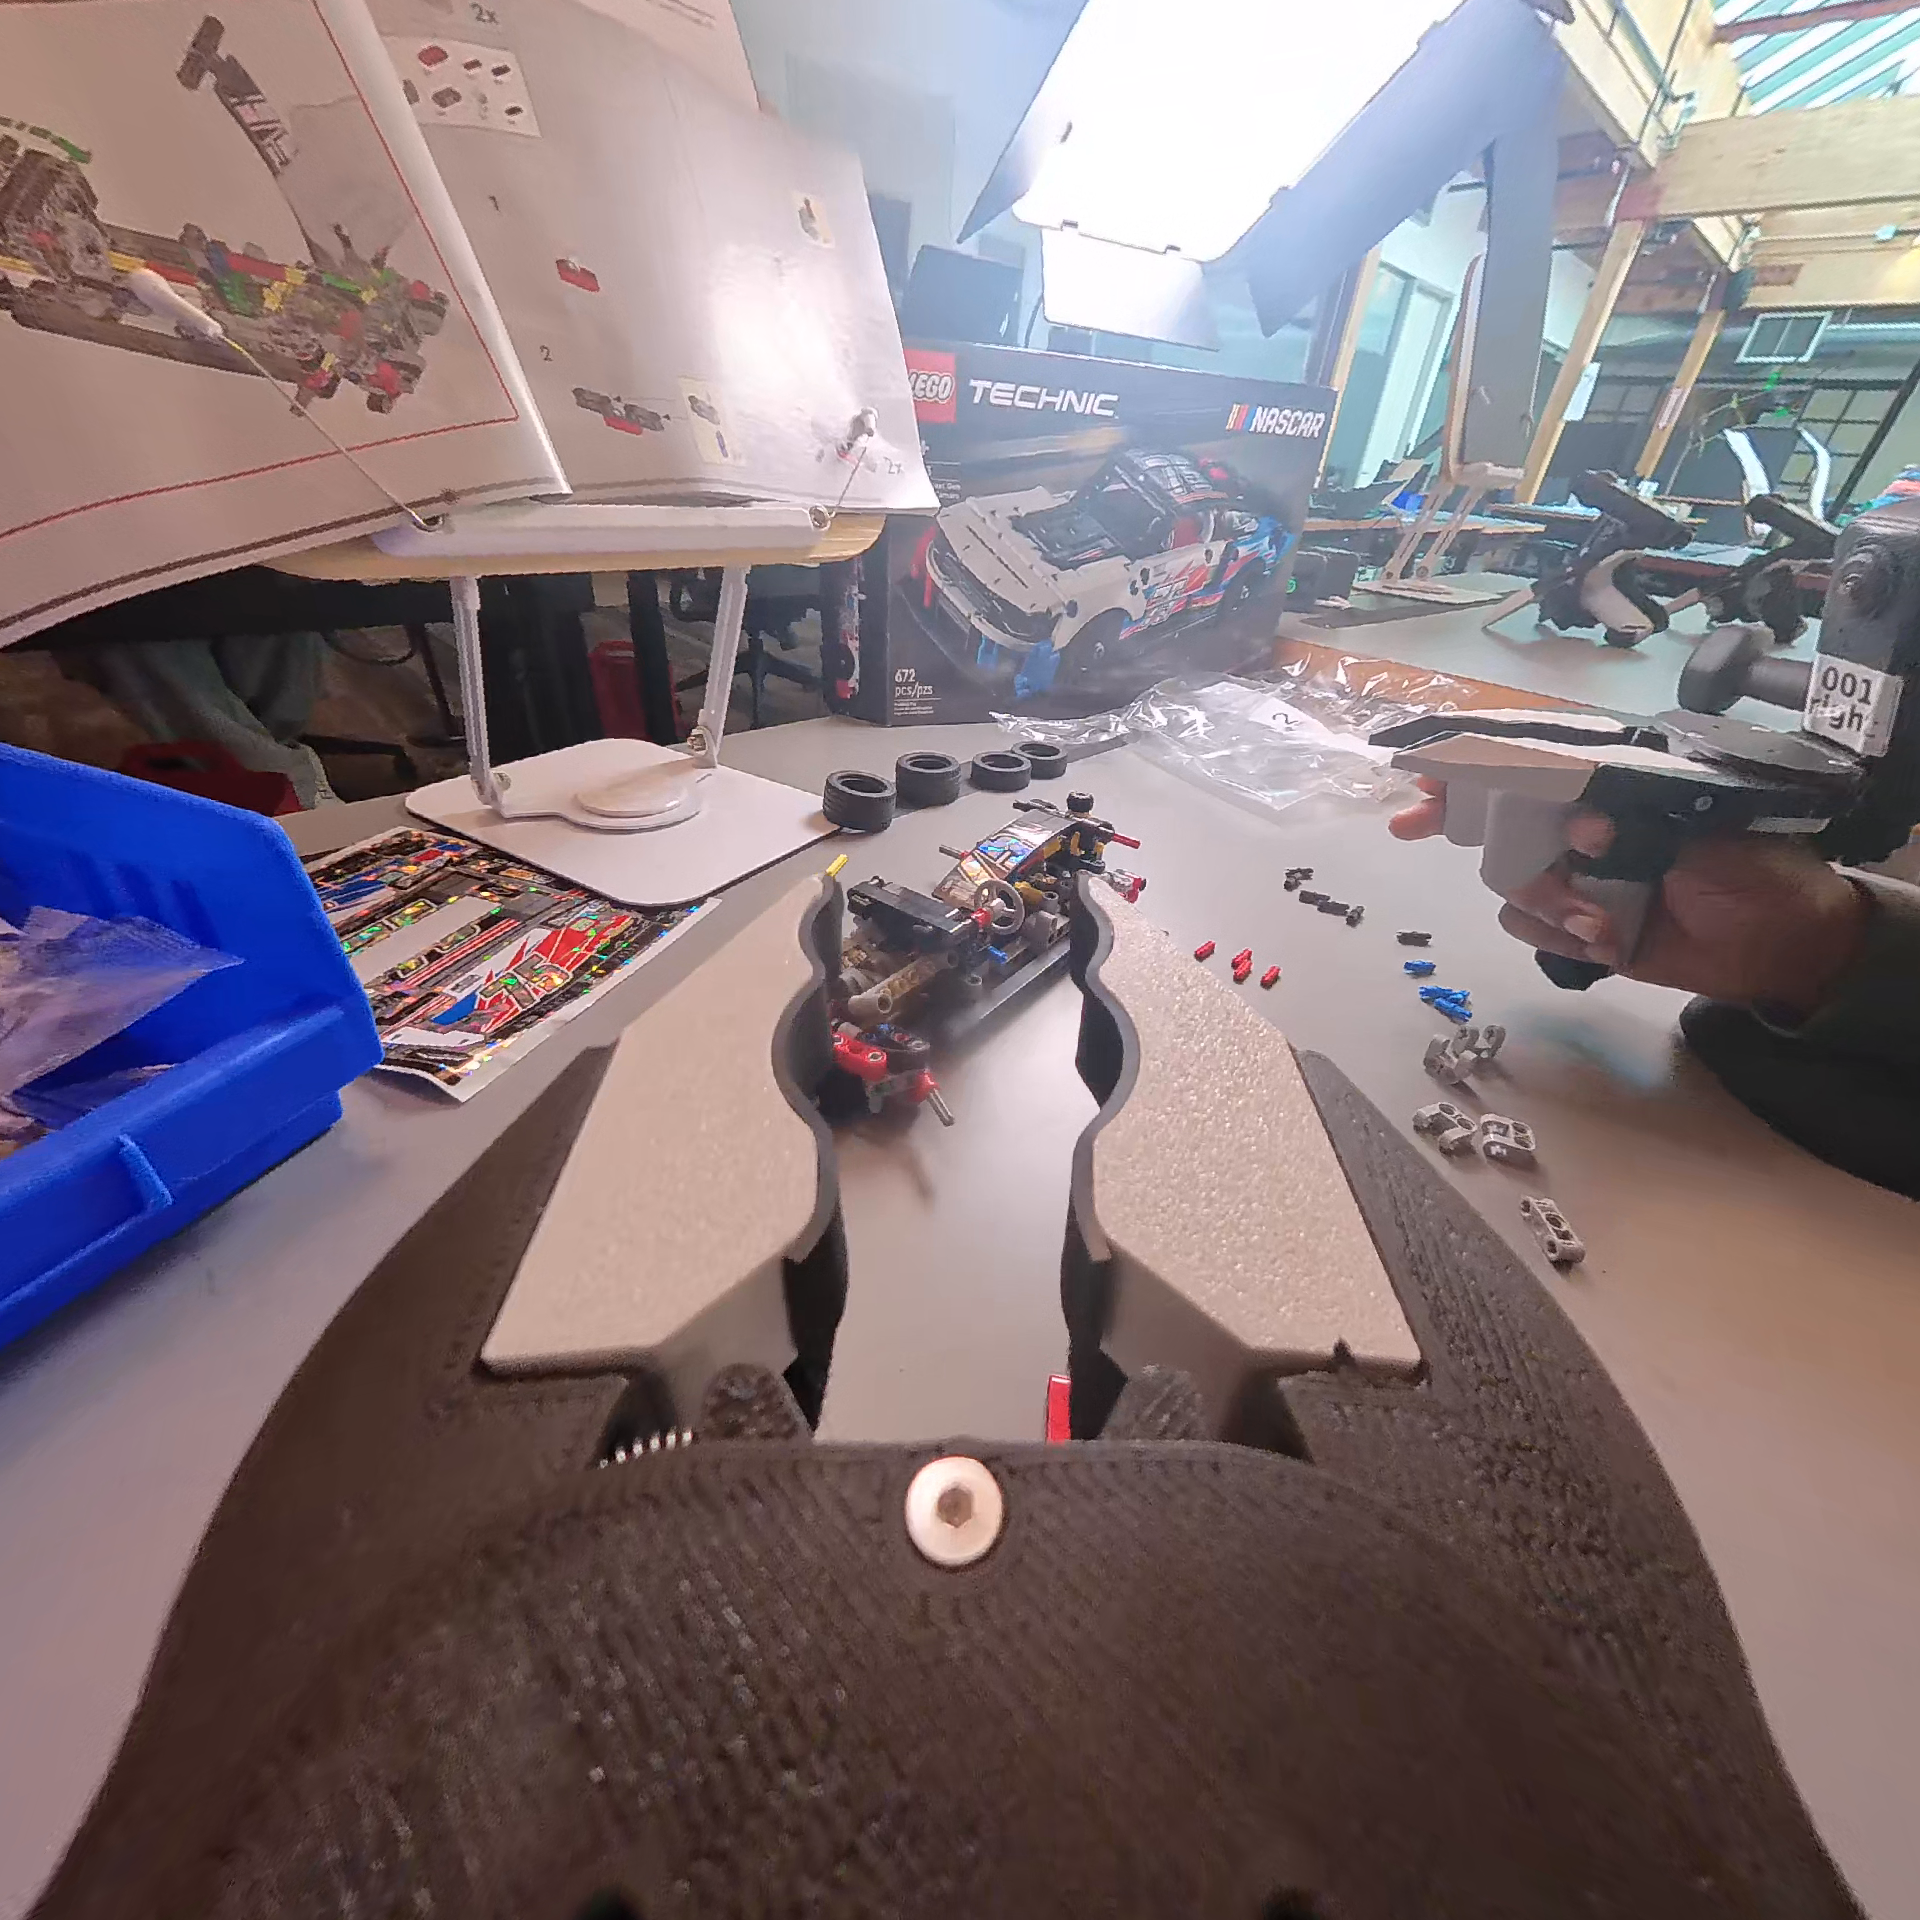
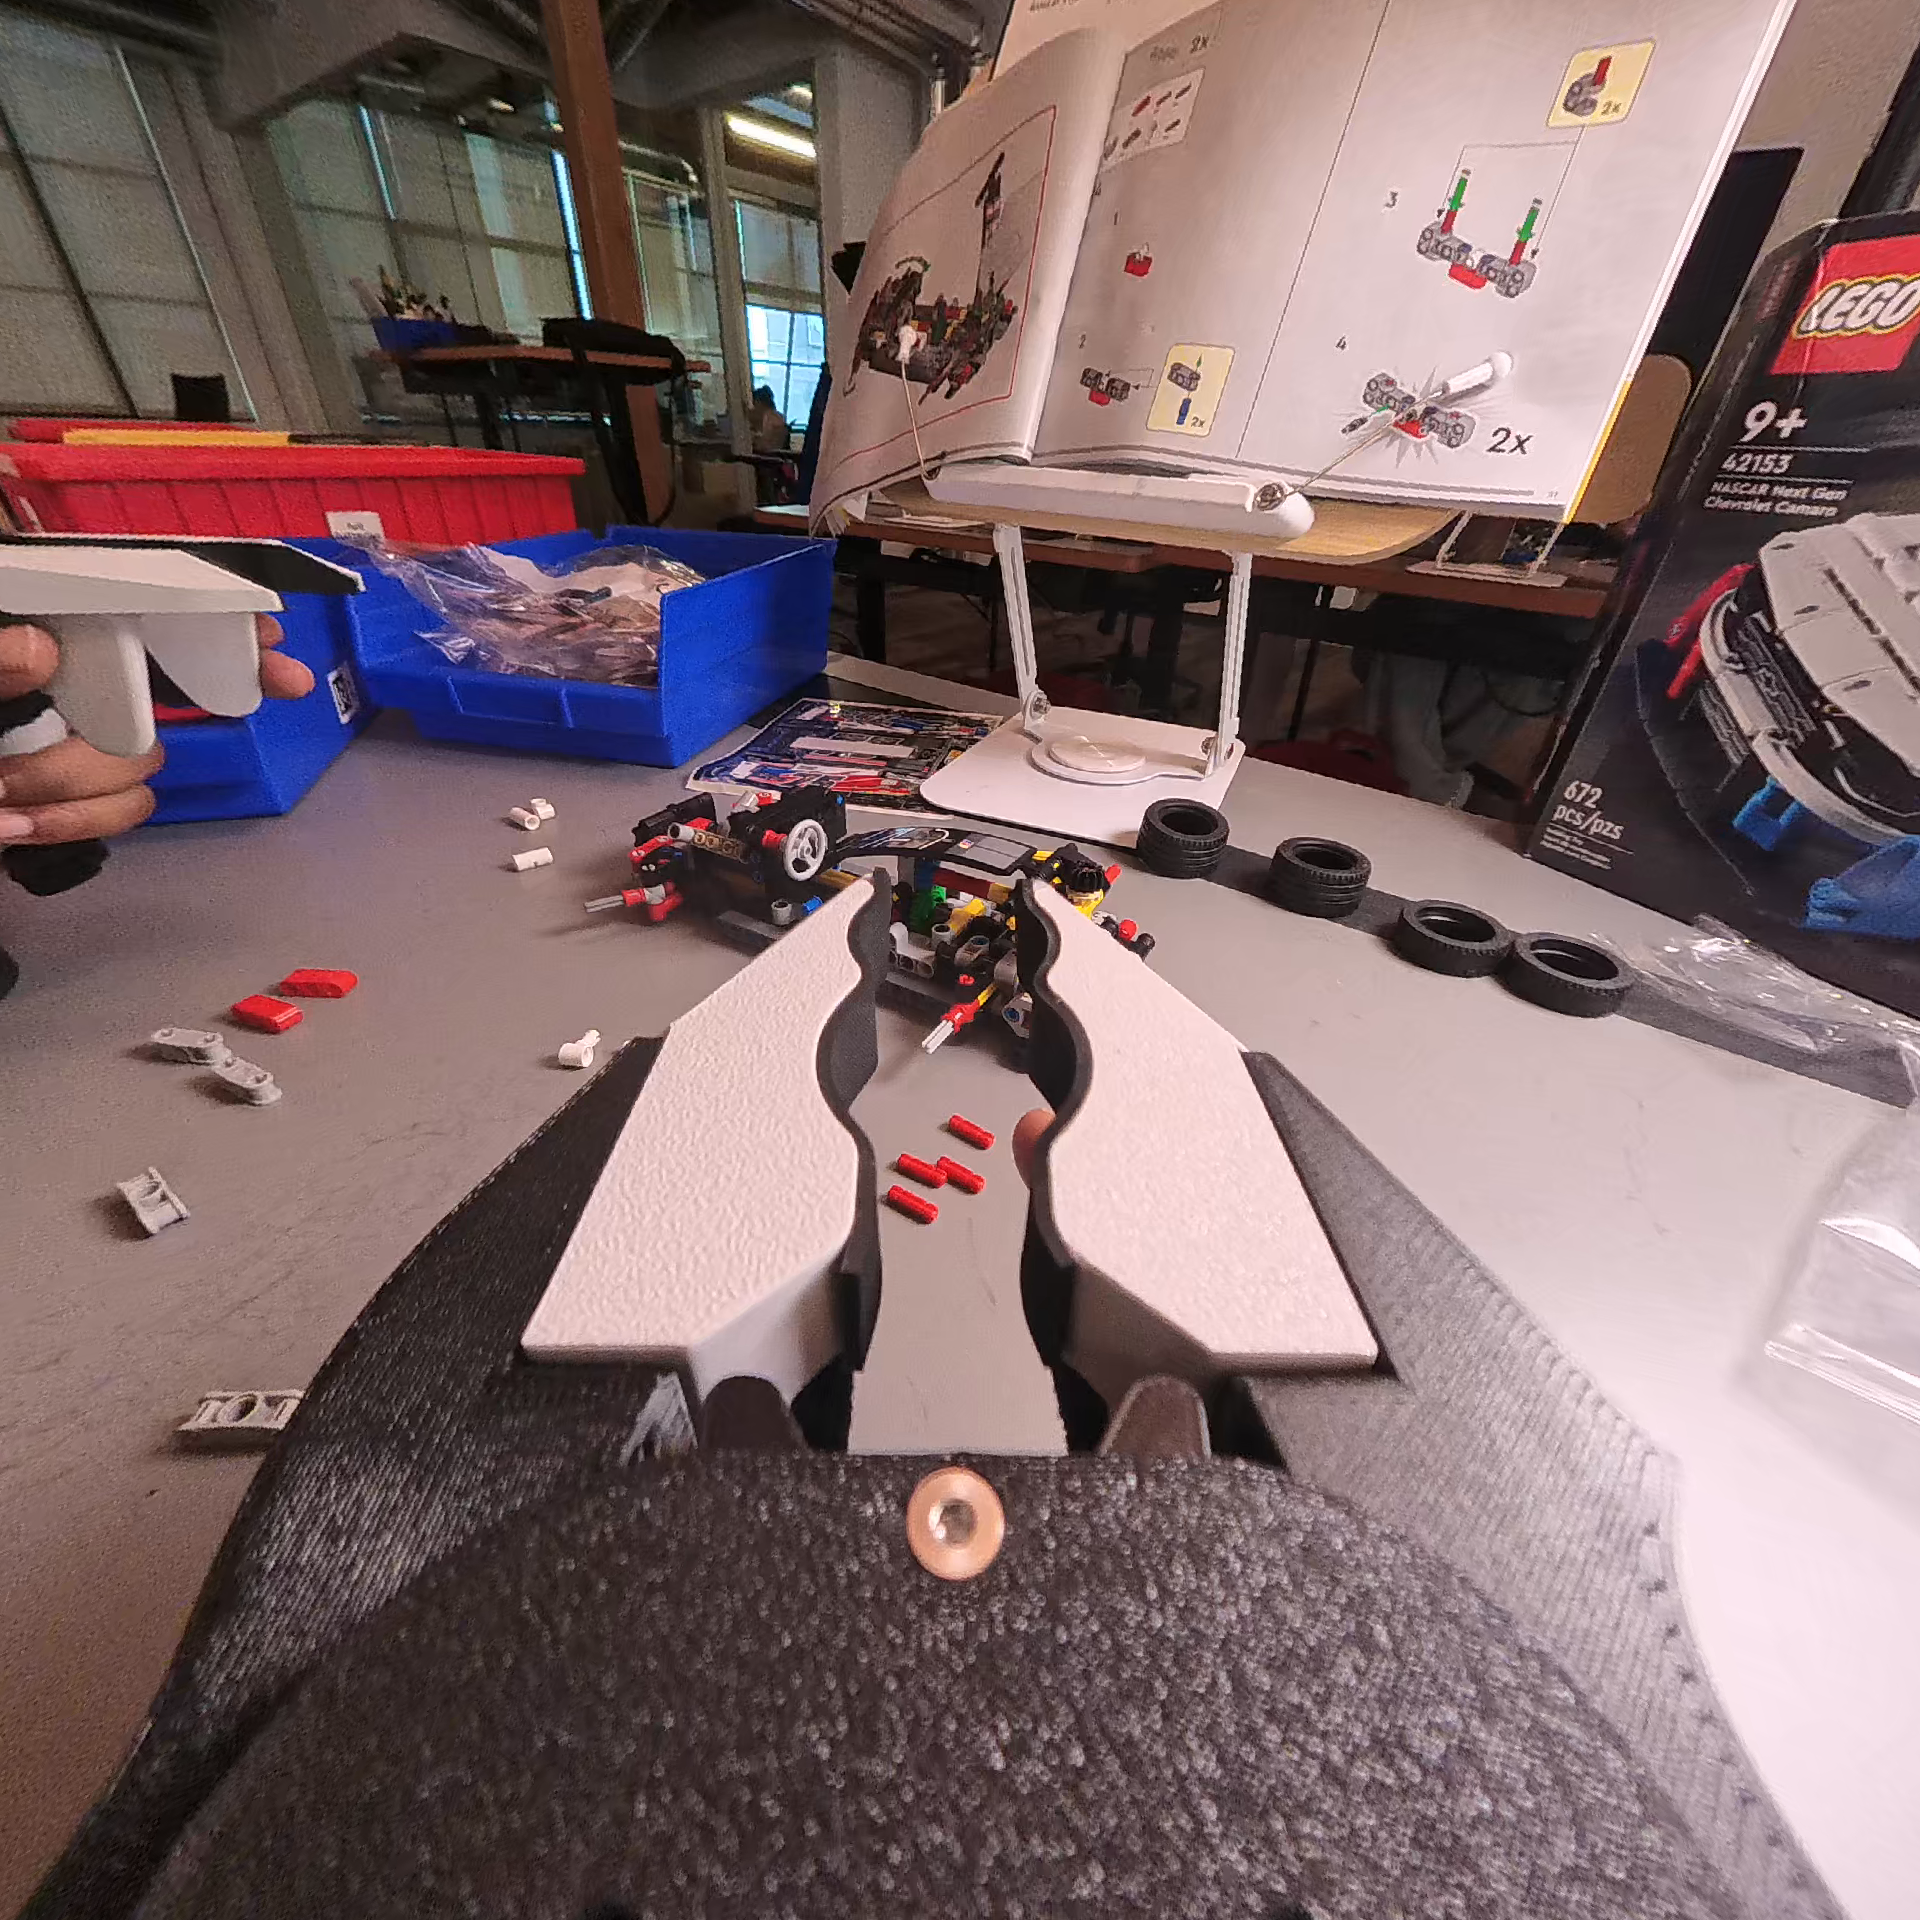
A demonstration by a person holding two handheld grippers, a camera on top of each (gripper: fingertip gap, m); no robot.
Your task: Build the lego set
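Two grippers parted, holding nothing: left gripper (image 1: 951, 914) straddling the half-built multicoloured brick car chassis (image 1: 966, 961) mid-table, right gripper (image 2: 951, 914) hovering beyond four small red cylindrical pins (image 2: 940, 1169). Probably best pinching one pin lengthwise, bracing chassis meanwhile.

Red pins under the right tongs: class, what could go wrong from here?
1. The red pins lie loose and close together; open right tongs might scatter them.
2. The chassis sits just beyond, so a forward reach could bump it.
3. The tyres stand unsecured nearby and could get knocked.
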